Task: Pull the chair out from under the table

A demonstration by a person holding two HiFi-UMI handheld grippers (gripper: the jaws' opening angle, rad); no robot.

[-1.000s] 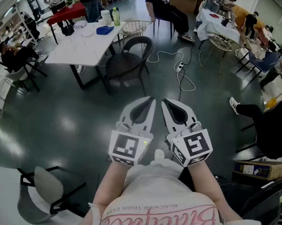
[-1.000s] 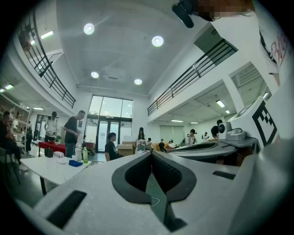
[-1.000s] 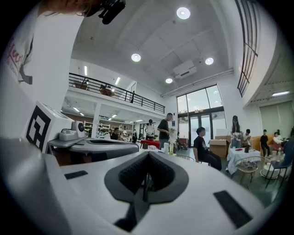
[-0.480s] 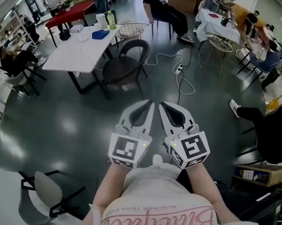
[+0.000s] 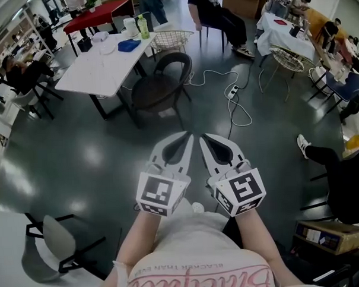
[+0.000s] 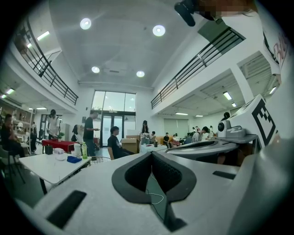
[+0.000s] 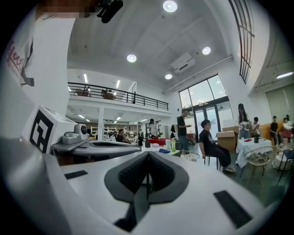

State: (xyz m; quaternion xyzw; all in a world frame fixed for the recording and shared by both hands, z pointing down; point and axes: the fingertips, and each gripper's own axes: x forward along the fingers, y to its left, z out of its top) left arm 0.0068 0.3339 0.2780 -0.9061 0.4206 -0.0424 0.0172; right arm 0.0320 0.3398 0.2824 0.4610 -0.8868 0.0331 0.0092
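A dark wicker chair (image 5: 159, 81) stands with its seat partly tucked under the near end of a white table (image 5: 104, 60), far ahead of me in the head view. Both grippers are held side by side in front of the person's body, well short of the chair and pointing level toward it. My left gripper (image 5: 187, 136) (image 6: 151, 156) is shut with nothing between its jaws. My right gripper (image 5: 204, 137) (image 7: 148, 153) is shut and empty too. In the left gripper view the table (image 6: 41, 165) shows at the left, and the chair is hidden behind the jaws.
Bottles (image 5: 143, 25) and small items sit on the table. A white wire chair (image 5: 172, 36) stands behind the dark one. A power strip and cable (image 5: 234, 93) lie on the floor to its right. A grey chair (image 5: 53, 243) is at lower left, a seated person (image 5: 341, 168) and a cardboard box (image 5: 323, 235) at right.
Both grippers have moved together a short way across the floor and sit slightly lower in the picture. Their jaws stay shut. The chair and table have not been moved.
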